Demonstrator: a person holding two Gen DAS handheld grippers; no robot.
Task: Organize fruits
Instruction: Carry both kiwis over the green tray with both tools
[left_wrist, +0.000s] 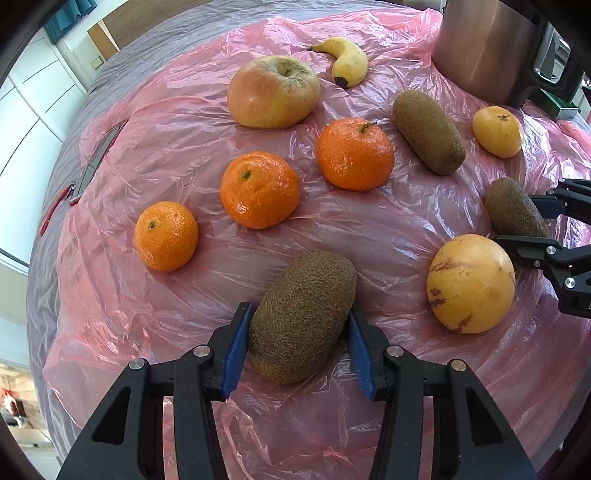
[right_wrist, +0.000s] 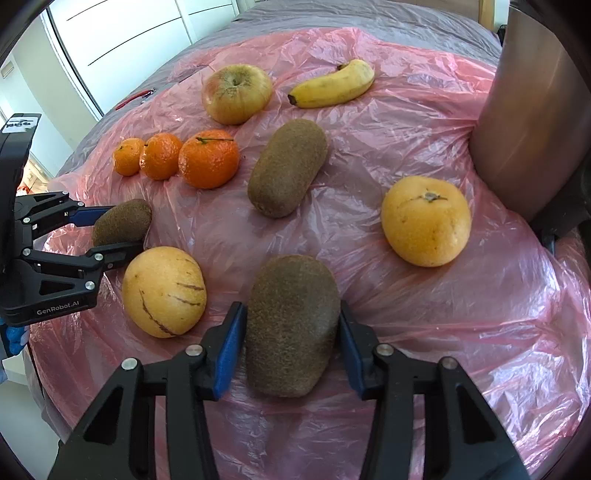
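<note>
In the left wrist view my left gripper (left_wrist: 299, 310) is shut on a brown fuzzy kiwi (left_wrist: 301, 332), its blue pads pressing both sides; the kiwi rests on the pink plastic sheet (left_wrist: 369, 229). At that view's right edge my right gripper (left_wrist: 521, 221) clamps a second kiwi (left_wrist: 511, 210). The right wrist view shows the same: the right gripper (right_wrist: 291, 305) is shut on its kiwi (right_wrist: 291, 343), and the left gripper (right_wrist: 123, 229) holds its kiwi (right_wrist: 122, 221) at the left. A third kiwi (right_wrist: 288, 168) lies free in the middle.
Three mandarins (left_wrist: 259, 190) line up at the left, with an apple (left_wrist: 273, 91) and a banana (left_wrist: 345, 61) behind them. A streaked yellow fruit (left_wrist: 471, 283) sits between the grippers, another yellow one (right_wrist: 426, 221) to the right. A tall metal pot (right_wrist: 535, 110) stands at the back right.
</note>
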